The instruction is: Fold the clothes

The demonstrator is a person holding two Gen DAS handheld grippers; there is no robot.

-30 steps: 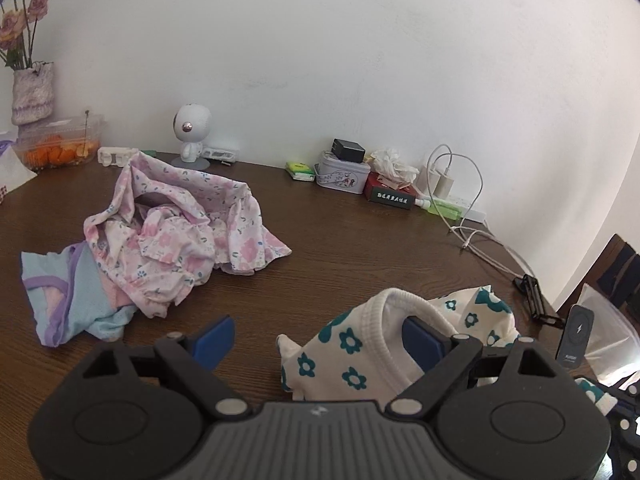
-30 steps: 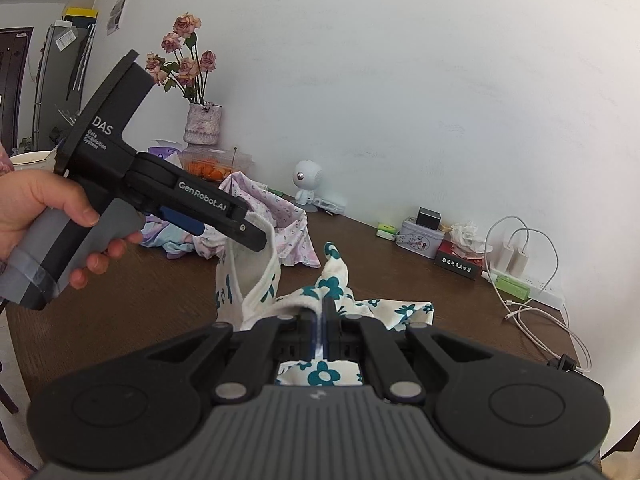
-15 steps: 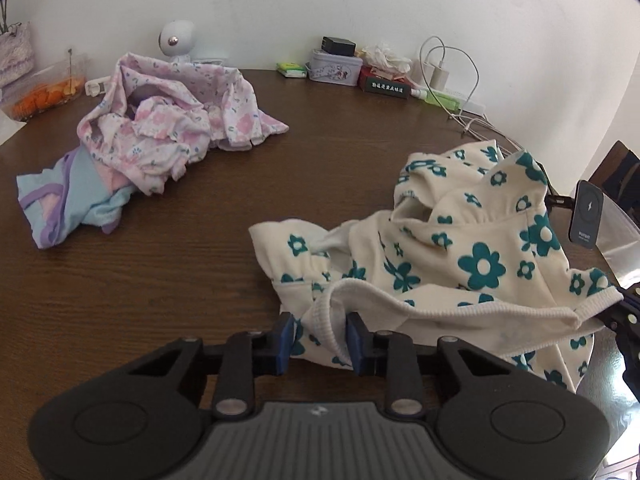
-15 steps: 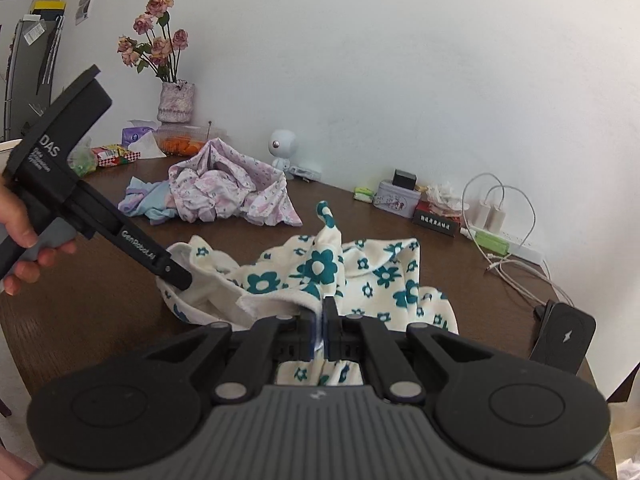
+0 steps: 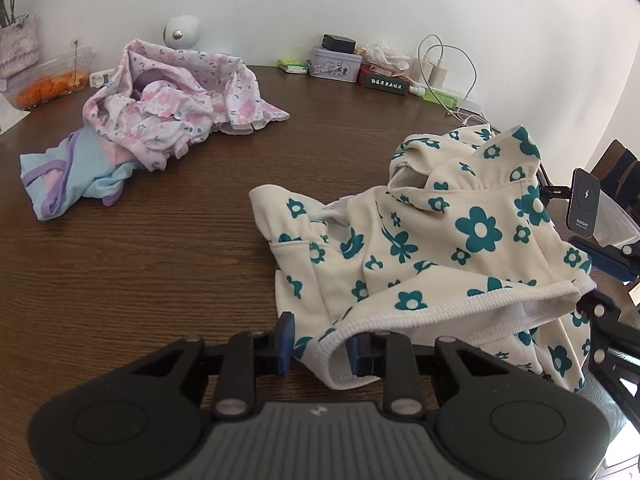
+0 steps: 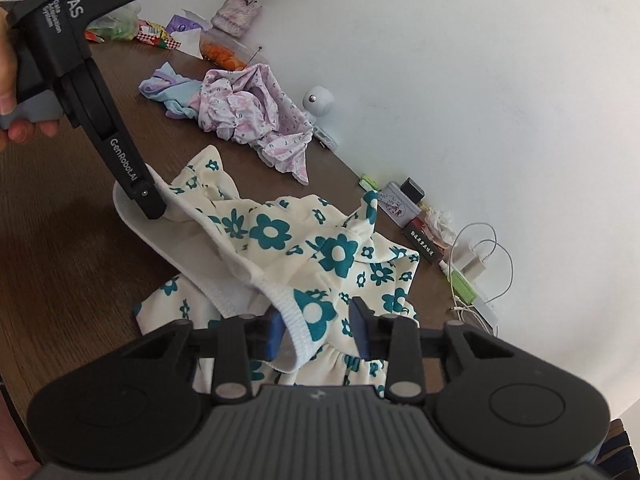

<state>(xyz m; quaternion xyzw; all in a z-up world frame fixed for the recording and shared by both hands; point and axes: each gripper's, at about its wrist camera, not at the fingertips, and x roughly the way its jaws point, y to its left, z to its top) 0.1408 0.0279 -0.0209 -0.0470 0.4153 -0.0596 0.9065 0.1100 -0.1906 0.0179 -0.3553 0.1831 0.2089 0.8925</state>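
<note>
- Left gripper (image 5: 320,346): jaws parted, the ribbed hem of the cream garment with teal flowers (image 5: 440,248) looped in the gap; the blue pads (image 5: 285,340) do not press it, so not clamping in the left wrist view
- Right gripper (image 6: 316,330): jaws likewise apart, a ribbed corner of the same garment lying between them against the left pad; no squeeze visible
- In the right wrist view the left gripper's black body, marked "GenRobot.AI", is held in a hand (image 6: 10,92) at the left frame edge, its tip touching the garment's white hem edge
- Garment position: spread in a crumpled heap on the dark wooden table (image 5: 140,264), near side, hem lifted off the wood between the two grippers; the rest rests on the tabletop
- A black phone-like device on a stand (image 5: 585,208) sits just beside the garment's right edge
- Mid table, well apart from the garment: a bundled pink floral garment (image 5: 176,96), with a light blue and purple piece (image 5: 68,176) touching its left side
- Far edge along the white wall: a small round white robot figure (image 5: 182,32), a tin box (image 5: 335,66), a dark red box (image 5: 386,80), chargers with white cables (image 5: 444,64)
- Far left: clear container with orange contents (image 5: 50,80), knitted vase (image 6: 236,12) holding flowers
</note>
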